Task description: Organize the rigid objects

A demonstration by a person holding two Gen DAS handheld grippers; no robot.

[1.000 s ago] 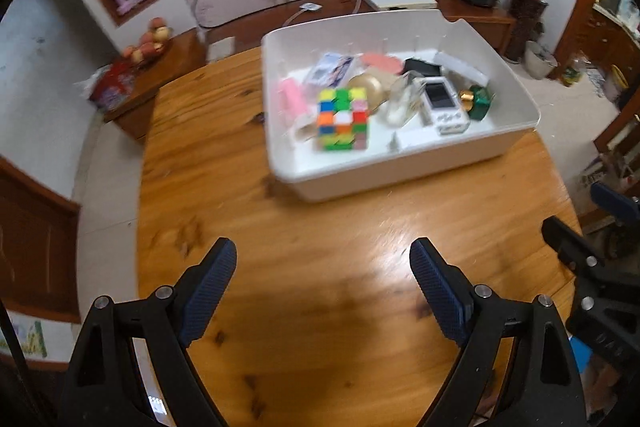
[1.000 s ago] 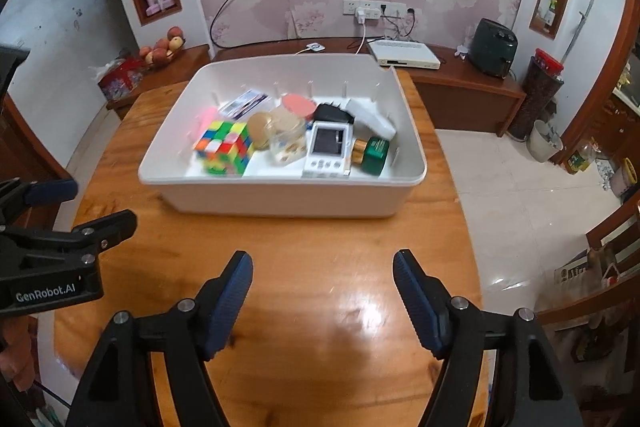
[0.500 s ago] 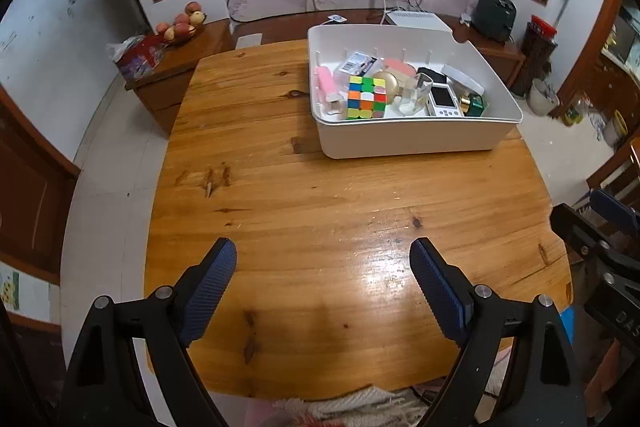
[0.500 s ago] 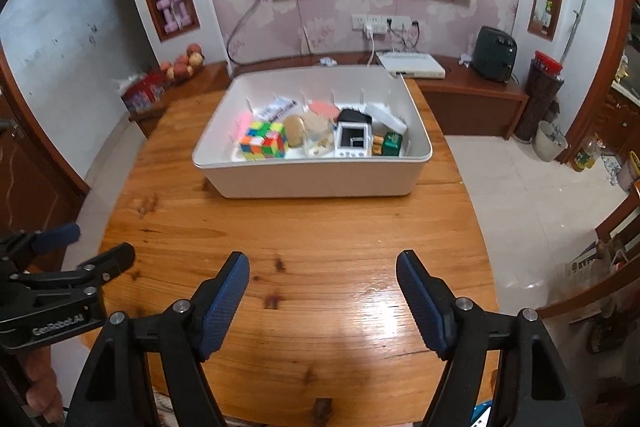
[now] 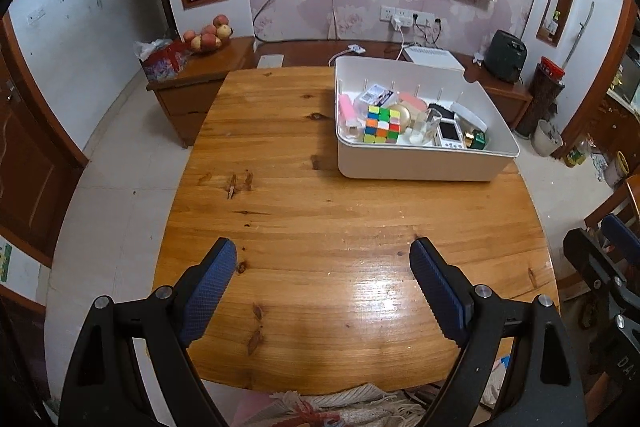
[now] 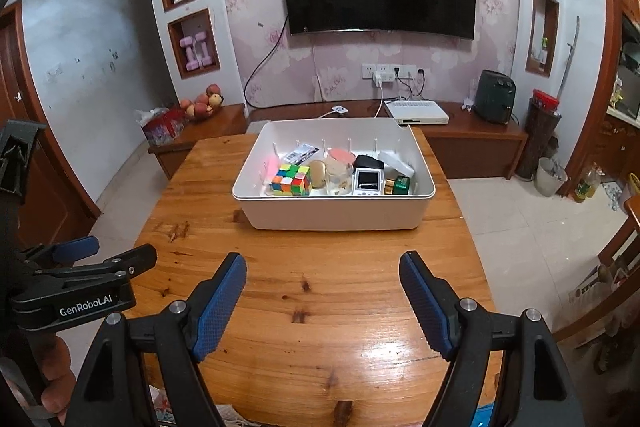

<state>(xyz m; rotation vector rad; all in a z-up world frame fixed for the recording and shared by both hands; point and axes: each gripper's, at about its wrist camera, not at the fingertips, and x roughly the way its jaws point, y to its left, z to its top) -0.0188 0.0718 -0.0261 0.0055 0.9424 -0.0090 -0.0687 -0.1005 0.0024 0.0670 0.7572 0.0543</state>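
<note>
Grippers, left gripper (image 5: 323,259) and right gripper (image 6: 323,275), gape wide, holding nothing; only right wrist view shows the bin's (image 6: 332,217) near wall squarely.

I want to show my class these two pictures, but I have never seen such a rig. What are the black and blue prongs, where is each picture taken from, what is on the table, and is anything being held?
There is no robot here. A person holds a hand tool in each hand, and each tool has two blue-padded jaws and a wide-angle camera looking forward along them. One picture comes from the left gripper, the other from the right gripper. Each view also catches the other tool at its edge.

Both look over a wooden table in a living room. On it stands a white bin holding small things: a colourful cube, a clear glass, a small white device with a screen, a green box and a few more.

Both pairs of jaws stand wide apart and hold nothing.
</note>
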